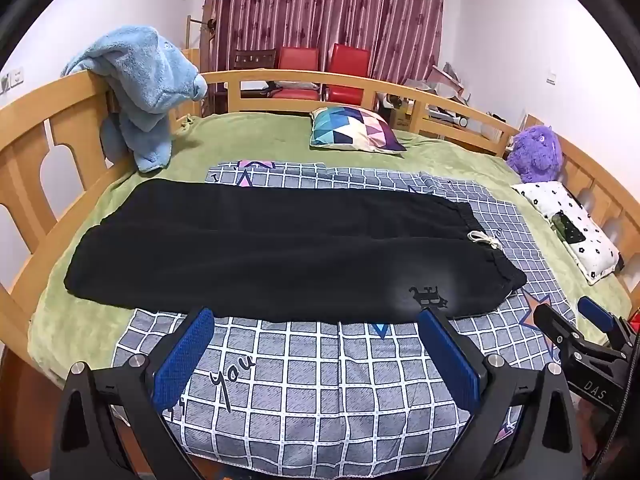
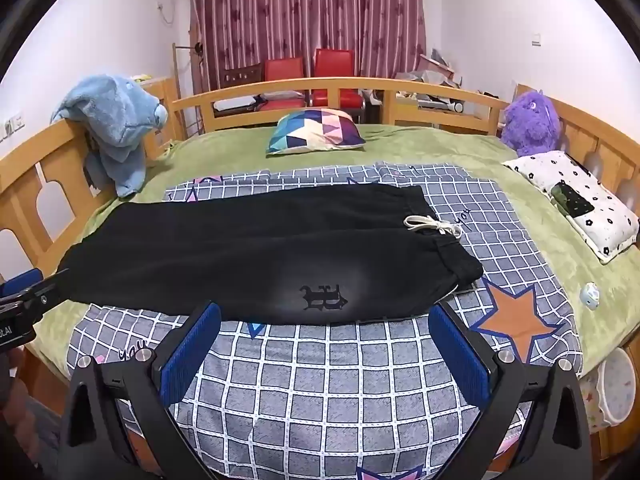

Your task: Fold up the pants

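Black pants (image 1: 256, 248) (image 2: 260, 248) lie flat across the bed, the two legs side by side and stretching left. The waistband with its white drawstring (image 1: 485, 239) (image 2: 434, 226) is at the right, and a dark logo (image 2: 324, 298) sits on the near leg. My left gripper (image 1: 316, 314) hovers open at the pants' near edge, nothing between its blue pads (image 1: 184, 356). My right gripper (image 2: 325, 309) is open too, just before the logo, with nothing between its fingers. It also shows at the right edge of the left wrist view (image 1: 574, 314). The left gripper (image 2: 24, 286) shows at the left edge of the right wrist view.
The pants rest on a checked grey quilt (image 2: 320, 380) over a green blanket (image 1: 280, 140). A wooden rail (image 1: 304, 78) rings the bed, a blue plush wrap (image 1: 148, 80) draped on it. A patterned cushion (image 2: 316, 130), purple plush toy (image 2: 530, 122) and white pillow (image 2: 576, 200) lie behind and right.
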Tool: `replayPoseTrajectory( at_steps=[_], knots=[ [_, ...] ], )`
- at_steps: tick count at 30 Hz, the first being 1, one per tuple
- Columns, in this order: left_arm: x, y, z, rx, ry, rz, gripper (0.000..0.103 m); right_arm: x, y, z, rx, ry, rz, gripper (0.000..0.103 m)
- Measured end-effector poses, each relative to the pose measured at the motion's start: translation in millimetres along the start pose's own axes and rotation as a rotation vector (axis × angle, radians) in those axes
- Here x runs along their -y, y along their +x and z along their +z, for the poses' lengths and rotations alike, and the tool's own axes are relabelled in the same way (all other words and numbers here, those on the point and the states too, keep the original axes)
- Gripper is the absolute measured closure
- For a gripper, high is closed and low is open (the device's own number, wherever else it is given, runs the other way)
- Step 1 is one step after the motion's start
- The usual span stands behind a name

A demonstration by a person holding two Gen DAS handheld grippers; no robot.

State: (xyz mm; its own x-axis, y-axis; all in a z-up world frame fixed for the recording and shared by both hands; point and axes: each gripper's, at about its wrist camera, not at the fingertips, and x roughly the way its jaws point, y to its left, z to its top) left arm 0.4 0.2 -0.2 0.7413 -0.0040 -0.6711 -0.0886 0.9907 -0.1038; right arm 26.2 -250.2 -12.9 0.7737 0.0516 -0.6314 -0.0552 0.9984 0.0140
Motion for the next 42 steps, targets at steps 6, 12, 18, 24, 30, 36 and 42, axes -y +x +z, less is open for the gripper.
replayPoseTrajectory(
  at_steps=[6, 12, 18, 24, 30, 36, 42],
  knots=[
    [6.4, -2.3, 5.5, 0.015, 0.021, 0.048, 0.0, 1.3, 11.8, 0.4, -0.028, 0.01, -0.024, 0.001],
    [-4.1, -3.7, -1.4, 0.031, -0.001, 0.038, 0.0, 2.8, -4.0, 0.8, 0.012, 0.024, -0.003, 0.001],
    [-8.6, -5.9, -1.4, 0.036, -0.021, 0.025, 0.0, 0.0, -6.2, 3.5, 0.018, 0.018, -0.003, 0.001],
    [-10.0, -3.8, -1.4, 0.03, -0.024, 0.018, 0.0, -1.5, -6.8, 1.7, 0.019, 0.015, -0.002, 0.001],
    [-9.9, -2.9, -1.4, 0.03, -0.023, 0.017, 0.0, -2.1, -7.3, 1.4, 0.018, 0.015, -0.003, 0.001],
    [-10.0, -1.1, -3.1, 0.025, -0.023, 0.013, 0.0, -1.8, -6.9, 0.8, 0.018, 0.012, -0.002, 0.001],
    [-9.7, -1.0, -3.3, 0.024, -0.025, 0.014, 0.0, -3.1, -6.7, -1.1, 0.018, 0.01, -0.001, 0.001]
  ],
)
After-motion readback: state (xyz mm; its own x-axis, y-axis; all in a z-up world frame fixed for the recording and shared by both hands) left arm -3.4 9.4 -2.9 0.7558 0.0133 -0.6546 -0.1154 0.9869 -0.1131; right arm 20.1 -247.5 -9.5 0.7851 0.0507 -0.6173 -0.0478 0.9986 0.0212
